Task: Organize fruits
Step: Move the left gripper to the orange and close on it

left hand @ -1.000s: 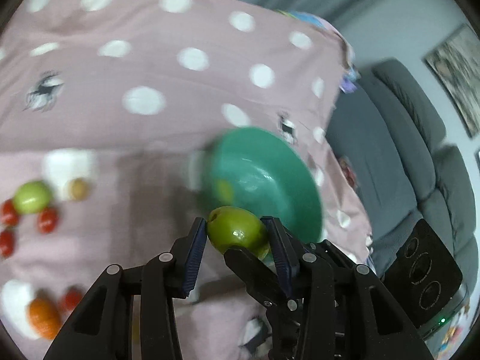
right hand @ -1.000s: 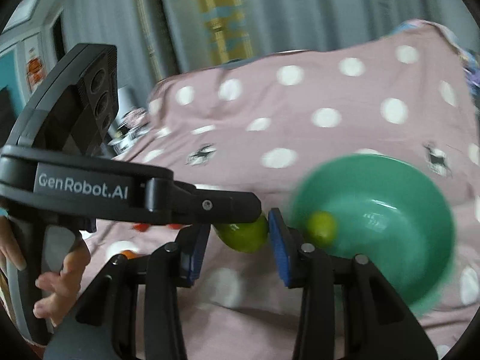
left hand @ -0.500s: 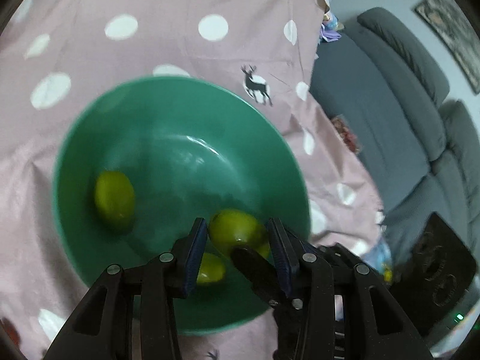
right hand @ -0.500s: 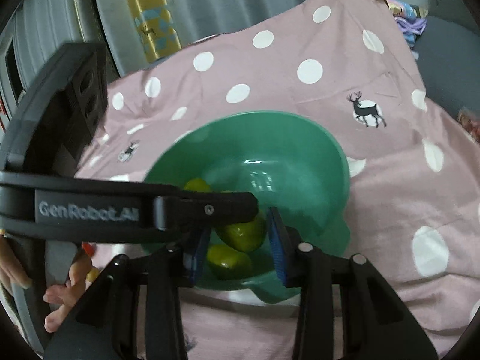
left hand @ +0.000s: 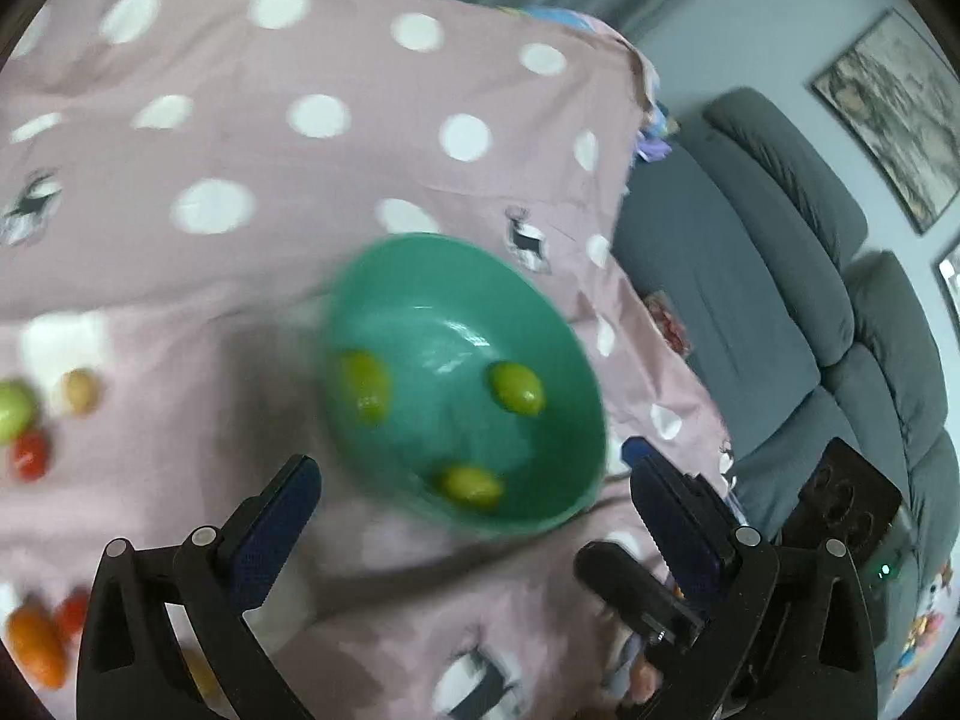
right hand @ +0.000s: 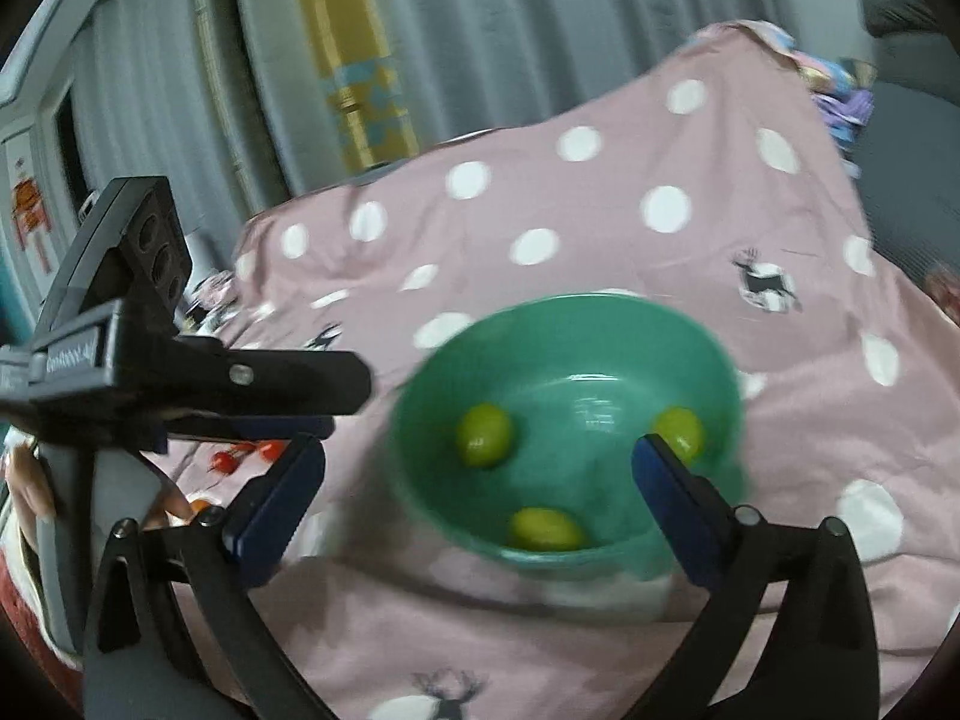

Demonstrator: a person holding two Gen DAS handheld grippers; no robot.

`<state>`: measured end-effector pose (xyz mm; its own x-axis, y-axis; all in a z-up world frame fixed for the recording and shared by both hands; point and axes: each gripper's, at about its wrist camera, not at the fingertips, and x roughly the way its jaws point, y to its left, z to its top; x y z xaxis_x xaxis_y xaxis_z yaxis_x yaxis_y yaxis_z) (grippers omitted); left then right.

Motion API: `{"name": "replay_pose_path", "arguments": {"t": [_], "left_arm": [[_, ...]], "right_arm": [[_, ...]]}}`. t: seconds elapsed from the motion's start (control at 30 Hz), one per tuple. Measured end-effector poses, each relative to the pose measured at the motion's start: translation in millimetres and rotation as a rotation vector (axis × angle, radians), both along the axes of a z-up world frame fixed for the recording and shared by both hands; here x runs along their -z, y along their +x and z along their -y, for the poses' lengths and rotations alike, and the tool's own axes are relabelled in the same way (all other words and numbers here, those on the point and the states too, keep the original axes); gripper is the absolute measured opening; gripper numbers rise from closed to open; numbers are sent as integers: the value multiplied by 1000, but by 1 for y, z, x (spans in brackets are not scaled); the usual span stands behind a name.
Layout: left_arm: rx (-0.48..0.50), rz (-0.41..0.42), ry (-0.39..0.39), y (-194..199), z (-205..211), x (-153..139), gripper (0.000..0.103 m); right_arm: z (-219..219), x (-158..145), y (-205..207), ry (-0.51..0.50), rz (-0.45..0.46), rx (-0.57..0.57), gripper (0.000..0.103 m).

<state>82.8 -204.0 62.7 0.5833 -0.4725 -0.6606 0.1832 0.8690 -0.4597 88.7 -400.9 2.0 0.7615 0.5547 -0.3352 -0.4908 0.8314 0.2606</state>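
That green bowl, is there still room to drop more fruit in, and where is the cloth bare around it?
The green bowl holds three green fruits spaced apart, so its middle is free. The pink cloth behind the bowl is bare. The left edge is crowded: a green apple, red fruits and an orange one.

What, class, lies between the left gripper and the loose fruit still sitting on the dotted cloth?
Nothing visible blocks it. The left gripper is open and empty near the green bowl; the loose fruit lies off to its left, across bare cloth.
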Motion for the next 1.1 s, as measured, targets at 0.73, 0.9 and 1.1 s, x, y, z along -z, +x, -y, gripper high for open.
{"name": "replay_pose_path", "arguments": {"t": [0.73,0.9,1.1], "left_arm": [[-426,1,52,-115,-209,51,102],[-298,-109,-123,-102,-202,65,102],[-373,-103,-29,-96,-195,70,102]], "right_arm": [[-253,24,-39,-380,24,-527,89],[-259,40,-65,-470,35,-618,80],[-257,43,-58,-385,-17,-668,76]]}}
